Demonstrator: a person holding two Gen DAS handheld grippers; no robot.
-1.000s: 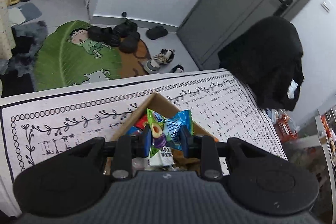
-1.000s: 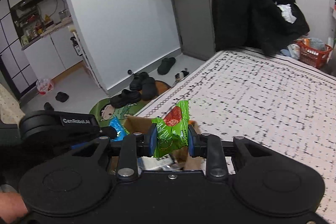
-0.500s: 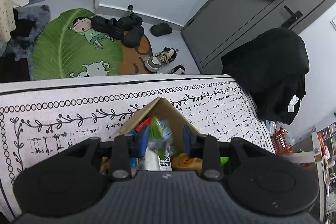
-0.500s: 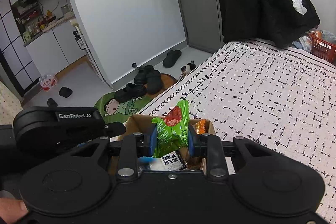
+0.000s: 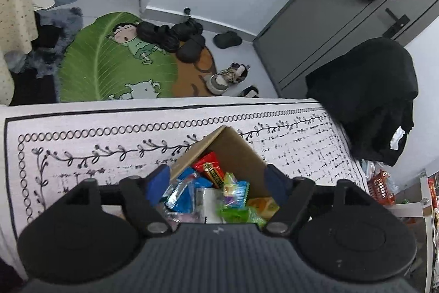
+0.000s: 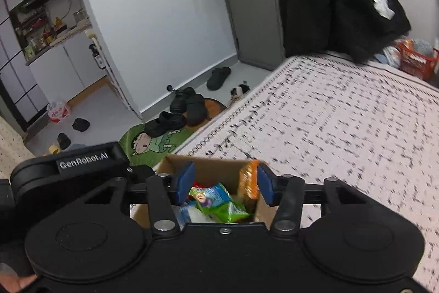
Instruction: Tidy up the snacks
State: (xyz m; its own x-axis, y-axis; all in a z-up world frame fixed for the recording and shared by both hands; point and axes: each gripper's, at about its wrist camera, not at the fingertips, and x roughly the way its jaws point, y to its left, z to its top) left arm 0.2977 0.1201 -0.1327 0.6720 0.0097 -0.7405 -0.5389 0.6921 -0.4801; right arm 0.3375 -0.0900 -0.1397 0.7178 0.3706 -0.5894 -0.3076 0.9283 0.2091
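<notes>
A small cardboard box (image 5: 233,147) stands on the patterned white cloth (image 5: 109,144), filled with several snack packets: a red one (image 5: 210,168), blue ones, an orange one (image 5: 262,206). My left gripper (image 5: 219,183) hovers over the box, its jaws opening, and a green and blue packet (image 5: 234,190) lies loose in the box below it. My right gripper (image 6: 225,184) is above the same box (image 6: 219,170), jaws opening, with a green packet (image 6: 219,203) lying below, free of the pads. The left gripper's black body (image 6: 71,169) shows at the left in the right wrist view.
The cloth-covered table (image 6: 343,128) stretches right and far. A black coat (image 5: 370,95) hangs over a chair at the far right corner. Shoes (image 5: 170,35) and a green leaf mat (image 5: 109,67) lie on the floor beyond the table edge. A red basket (image 6: 414,62) stands at the far right.
Both grippers opened. The green and blue packet left the left jaws and the green packet left the right jaws; both now lie in the box.
</notes>
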